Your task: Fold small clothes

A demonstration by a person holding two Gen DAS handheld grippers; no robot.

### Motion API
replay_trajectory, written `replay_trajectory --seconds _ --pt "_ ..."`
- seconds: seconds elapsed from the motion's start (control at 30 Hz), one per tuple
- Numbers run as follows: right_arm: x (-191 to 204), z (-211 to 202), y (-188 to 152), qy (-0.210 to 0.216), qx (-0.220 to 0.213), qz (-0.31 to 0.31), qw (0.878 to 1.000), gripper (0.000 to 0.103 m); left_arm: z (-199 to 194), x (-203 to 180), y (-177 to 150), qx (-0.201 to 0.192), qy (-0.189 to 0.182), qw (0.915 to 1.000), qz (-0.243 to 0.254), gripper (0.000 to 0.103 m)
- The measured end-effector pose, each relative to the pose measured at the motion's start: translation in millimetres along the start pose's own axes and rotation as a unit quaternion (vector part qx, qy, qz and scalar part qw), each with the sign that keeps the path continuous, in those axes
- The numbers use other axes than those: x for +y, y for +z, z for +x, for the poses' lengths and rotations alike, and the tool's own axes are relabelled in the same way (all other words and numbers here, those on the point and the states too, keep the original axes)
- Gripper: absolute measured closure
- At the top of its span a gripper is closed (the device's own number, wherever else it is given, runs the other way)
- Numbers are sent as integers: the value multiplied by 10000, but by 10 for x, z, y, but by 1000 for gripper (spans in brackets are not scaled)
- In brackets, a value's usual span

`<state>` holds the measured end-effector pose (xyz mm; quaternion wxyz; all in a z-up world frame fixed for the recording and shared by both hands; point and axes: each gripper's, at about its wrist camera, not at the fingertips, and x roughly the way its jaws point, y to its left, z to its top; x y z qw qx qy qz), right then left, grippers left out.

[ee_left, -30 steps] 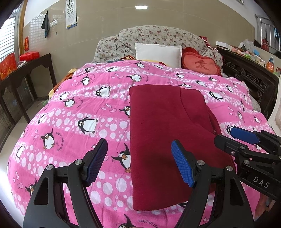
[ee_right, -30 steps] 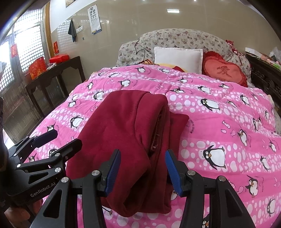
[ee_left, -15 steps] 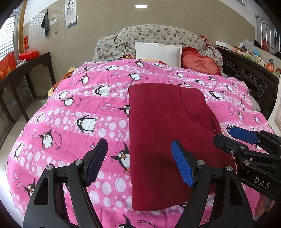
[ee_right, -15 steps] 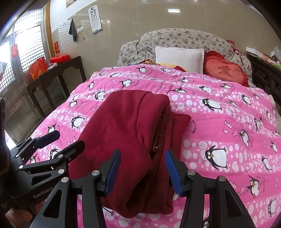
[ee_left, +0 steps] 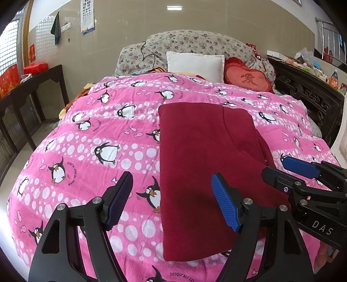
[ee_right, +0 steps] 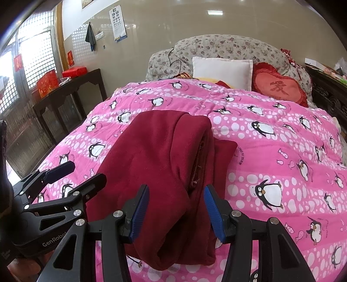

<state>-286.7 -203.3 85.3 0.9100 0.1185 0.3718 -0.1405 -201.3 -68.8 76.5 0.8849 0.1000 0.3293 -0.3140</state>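
On the pink quilt (ee_left: pixel 91 138) the folded maroon garment (ee_left: pixel 201 164) runs lengthwise toward the pillows; both jaws gape, empty.

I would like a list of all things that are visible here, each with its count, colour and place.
Garment: one, dark red, folded, on the quilt near the bed's foot.
Quilt: one, pink with penguins, covering the bed.
Pillow: one, white, at the head.
Heart cushion: one, red, right of the pillow.
Floral bedding: grey-flowered, behind the pillow.
Side table: one, dark wood, left of the bed.
Eye chart: one, on the wall.
Left hand-held gripper: black, blue pads, open.
Right hand-held gripper: same, open.
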Motion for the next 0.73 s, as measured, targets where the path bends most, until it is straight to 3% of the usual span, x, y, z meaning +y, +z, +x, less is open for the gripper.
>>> replay_trajectory --seconds 0.73 --pt "-32 -17 5 56 17 19 10000 53 -23 41 -6 -126 -21 9999 -25 27"
